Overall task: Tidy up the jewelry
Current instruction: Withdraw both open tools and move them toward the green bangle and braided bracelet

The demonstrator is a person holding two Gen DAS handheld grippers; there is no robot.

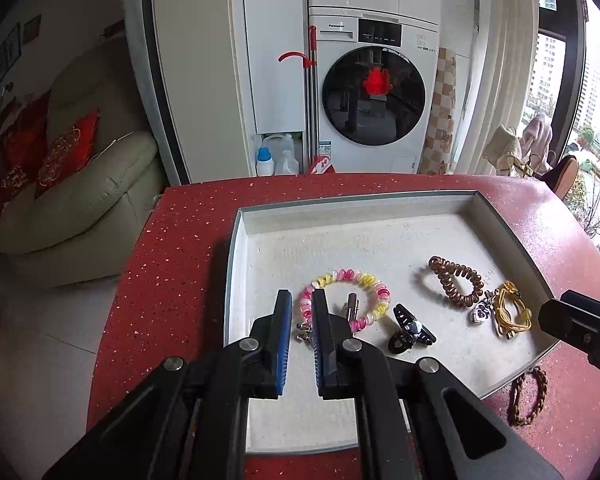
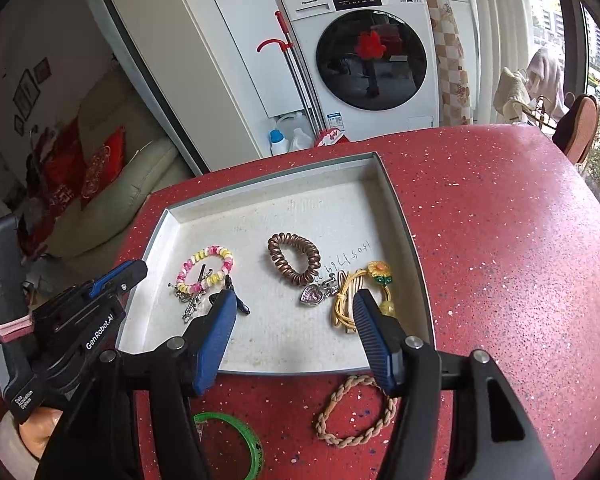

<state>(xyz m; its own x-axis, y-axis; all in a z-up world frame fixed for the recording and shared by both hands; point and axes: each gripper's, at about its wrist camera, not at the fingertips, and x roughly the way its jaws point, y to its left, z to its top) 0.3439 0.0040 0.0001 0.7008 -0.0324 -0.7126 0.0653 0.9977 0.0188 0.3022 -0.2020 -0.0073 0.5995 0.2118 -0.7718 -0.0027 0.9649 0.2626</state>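
Observation:
A white tray (image 1: 340,210) (image 2: 400,216) lies on the red speckled table. In it are a pink and yellow spiral bracelet (image 1: 346,278) (image 2: 206,258), a silver clip (image 1: 352,306), a black claw clip (image 1: 412,328), a brown spiral hair tie (image 1: 456,280) (image 2: 294,260), a heart pendant (image 1: 482,312) (image 2: 312,294) and a yellow cord with a flower (image 1: 510,312) (image 2: 364,284). My left gripper (image 1: 302,300) hovers over the tray's left part with its jaws a narrow gap apart, empty. My right gripper (image 2: 292,300) is open above the tray's near edge. A braided bracelet (image 2: 354,412) (image 1: 528,398) and a green bangle (image 2: 244,436) lie on the table.
The table edge (image 1: 112,320) drops off at the left toward a sofa (image 1: 80,200). A washing machine (image 2: 364,52) stands beyond the table. A chair (image 2: 580,128) is at the far right by the window.

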